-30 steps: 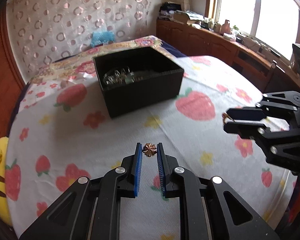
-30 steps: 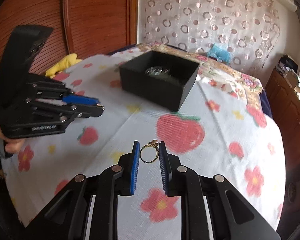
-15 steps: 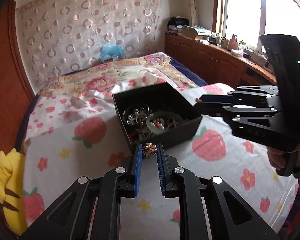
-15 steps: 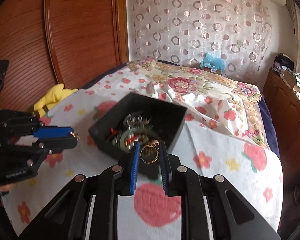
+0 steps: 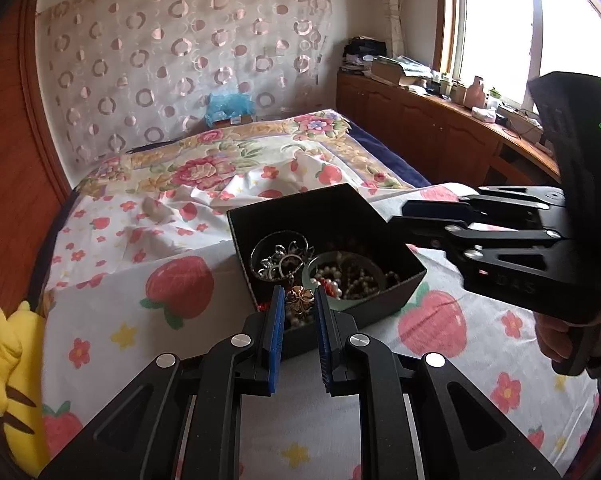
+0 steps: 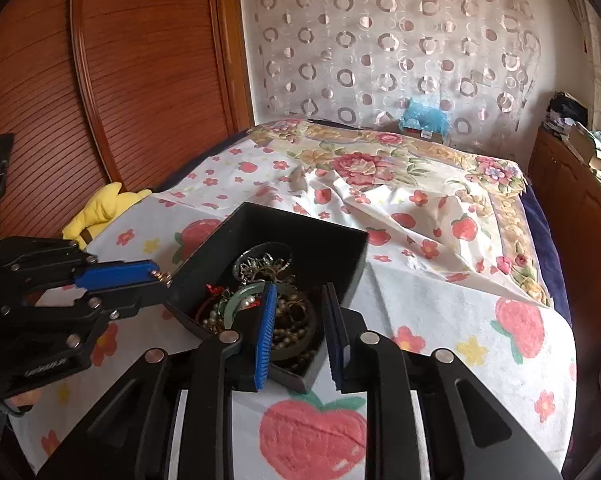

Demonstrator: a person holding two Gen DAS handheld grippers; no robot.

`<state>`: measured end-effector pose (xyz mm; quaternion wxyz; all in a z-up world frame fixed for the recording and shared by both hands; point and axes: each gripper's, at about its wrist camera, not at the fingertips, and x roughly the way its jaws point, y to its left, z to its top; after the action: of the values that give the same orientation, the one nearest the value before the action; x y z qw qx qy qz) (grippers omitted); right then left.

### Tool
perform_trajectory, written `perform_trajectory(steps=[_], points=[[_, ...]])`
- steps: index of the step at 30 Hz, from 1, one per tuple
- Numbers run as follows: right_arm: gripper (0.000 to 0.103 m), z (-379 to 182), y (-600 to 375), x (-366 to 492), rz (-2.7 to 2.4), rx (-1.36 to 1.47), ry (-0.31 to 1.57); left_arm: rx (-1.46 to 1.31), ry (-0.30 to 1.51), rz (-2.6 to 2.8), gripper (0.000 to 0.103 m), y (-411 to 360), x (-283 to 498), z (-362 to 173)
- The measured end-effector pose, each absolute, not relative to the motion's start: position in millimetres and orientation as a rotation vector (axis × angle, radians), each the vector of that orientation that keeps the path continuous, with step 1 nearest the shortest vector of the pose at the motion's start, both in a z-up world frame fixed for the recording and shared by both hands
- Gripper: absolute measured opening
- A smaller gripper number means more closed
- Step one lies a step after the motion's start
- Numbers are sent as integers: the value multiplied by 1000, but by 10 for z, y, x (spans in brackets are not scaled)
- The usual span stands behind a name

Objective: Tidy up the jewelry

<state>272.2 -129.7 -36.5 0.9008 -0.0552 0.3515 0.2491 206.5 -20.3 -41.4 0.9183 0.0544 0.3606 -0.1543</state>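
Left gripper (image 5: 298, 306): jaws narrow, pinching a copper flower-shaped ornament (image 5: 299, 300) over the near edge of the black box (image 5: 408, 276). Right gripper (image 6: 298, 306): jaws opening, nothing between them, above the box's jewelry (image 6: 260, 272). Box sits mid-bed (image 6: 420, 300). No legible writing.

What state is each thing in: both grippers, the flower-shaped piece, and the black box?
Left gripper: shut on the flower-shaped piece, above the box's near edge.
Flower-shaped piece: pinched between the pads, not yet in the box.
Right gripper: jaws opening over the box, nothing between them.
Black box: lidless, holding two small dishes of jewelry.
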Motion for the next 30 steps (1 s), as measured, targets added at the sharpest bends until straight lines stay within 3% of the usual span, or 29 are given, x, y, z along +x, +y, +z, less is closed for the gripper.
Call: perform_trajectory(steps=[9,11,15,19,22,23,25,26,30], points=[[26,-270,-1552,2490,471,-85,683,103,739,-293,16,-314,2148,-435],[26,-236,-1584,2412,462,-86,665,100,736,-293,29,-317,2130,-433],[26,-197,-1634,2291,454,-77,644,96,727,-281,38,-307,2087,-406],[26,-167,-1678,2131,448,-54,626,78,696,-267,68,-284,1978,-354],[26,-154,-1716,2036,442,-19,617,68,679,-245,78,-258,1864,-341],[28,-154,-1732,1998,439,-11,616,64,670,-239,82,-245,1811,-328],[46,-138,-1763,1934,421,-5,603,58,653,-224,87,-212,1720,-308],[50,-130,-1781,1893,408,-1,595,57,642,-213,90,-194,1662,-293],[70,-120,-1817,1728,377,1,570,39,619,-182,94,-117,1465,-252]])
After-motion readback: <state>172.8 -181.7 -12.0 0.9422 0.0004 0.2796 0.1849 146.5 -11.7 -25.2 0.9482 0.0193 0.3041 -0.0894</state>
